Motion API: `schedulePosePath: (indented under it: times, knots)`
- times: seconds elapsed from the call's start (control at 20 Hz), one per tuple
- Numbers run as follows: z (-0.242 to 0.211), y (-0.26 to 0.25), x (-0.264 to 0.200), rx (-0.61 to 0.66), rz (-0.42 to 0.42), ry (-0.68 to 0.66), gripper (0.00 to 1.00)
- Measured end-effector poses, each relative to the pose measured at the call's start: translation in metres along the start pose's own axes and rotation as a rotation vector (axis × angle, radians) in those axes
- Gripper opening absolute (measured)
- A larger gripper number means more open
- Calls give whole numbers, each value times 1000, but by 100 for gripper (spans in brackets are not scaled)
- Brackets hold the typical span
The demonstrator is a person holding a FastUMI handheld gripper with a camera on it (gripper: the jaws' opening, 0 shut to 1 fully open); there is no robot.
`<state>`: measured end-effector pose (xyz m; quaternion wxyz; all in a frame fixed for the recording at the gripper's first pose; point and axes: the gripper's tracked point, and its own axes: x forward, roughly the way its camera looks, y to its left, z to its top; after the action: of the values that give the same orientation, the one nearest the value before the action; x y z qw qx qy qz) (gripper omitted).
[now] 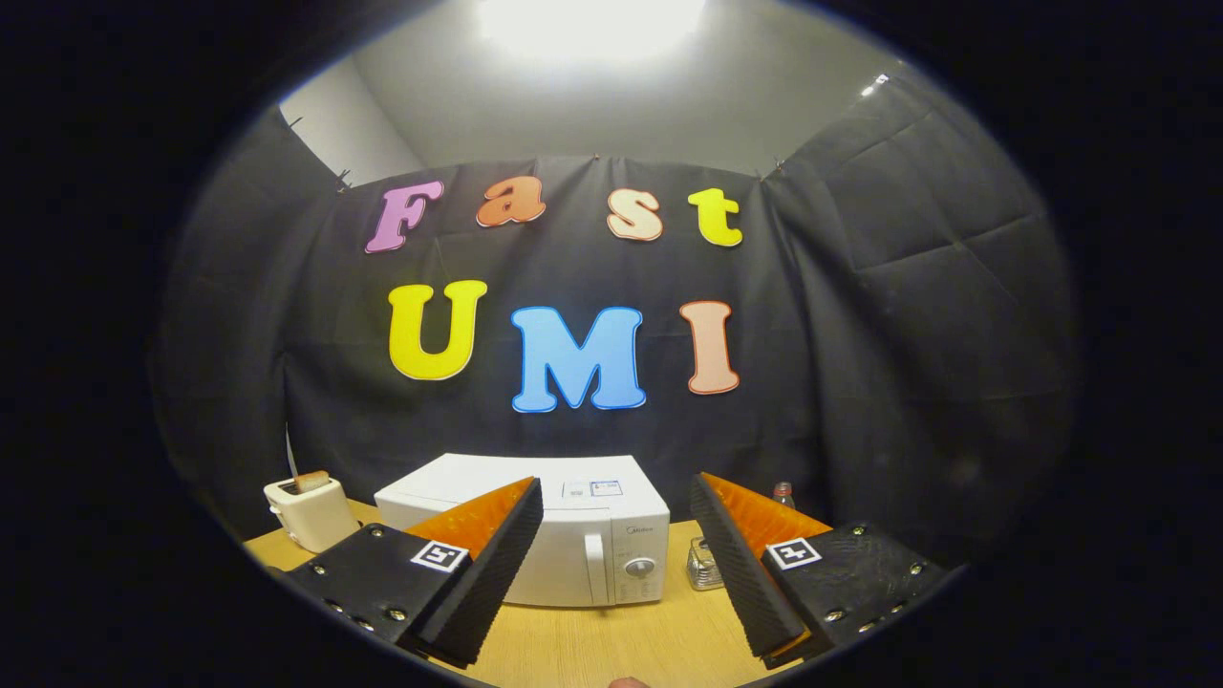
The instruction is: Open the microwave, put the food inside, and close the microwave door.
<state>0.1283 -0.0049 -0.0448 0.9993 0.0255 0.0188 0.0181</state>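
The gripper [616,564] hangs above the near part of a light wooden desk [611,640], its two fingers spread wide apart with nothing between them but open air. Each finger carries a ribbed pad on its inner face and a small square black-and-white marker on its top.

Beyond the fingers, well clear of both tips, a white box-shaped microwave [559,535] stands on the desk, turned a little so that its front and its flat top both show. Its door is closed; a vertical white handle [596,567] runs down the front just left of the control panel, where a round silver dial [638,567] sits. The left finger crosses in front of the microwave's left part and hides that side of the door.

To the left of the microwave, apart from it, a small cream-coloured toaster [311,513] stands near the desk's far left corner with a slice of browned toast [311,481] sticking up from its slot. To the right of the microwave, just beside its lower corner, a small clear glass jar [703,566] rests on the desk, partly hidden by the right finger. Behind that finger, near the black cloth wall, the top of a clear bottle with a red cap [783,493] shows.

A bright ceiling light [588,24] glows overhead.
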Motion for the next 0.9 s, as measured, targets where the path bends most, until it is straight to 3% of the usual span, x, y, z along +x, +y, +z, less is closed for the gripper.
schedulePosePath:
  times: [0.9]
  knots:
    - [-150, 14, 134, -17, 125, 239, 98]
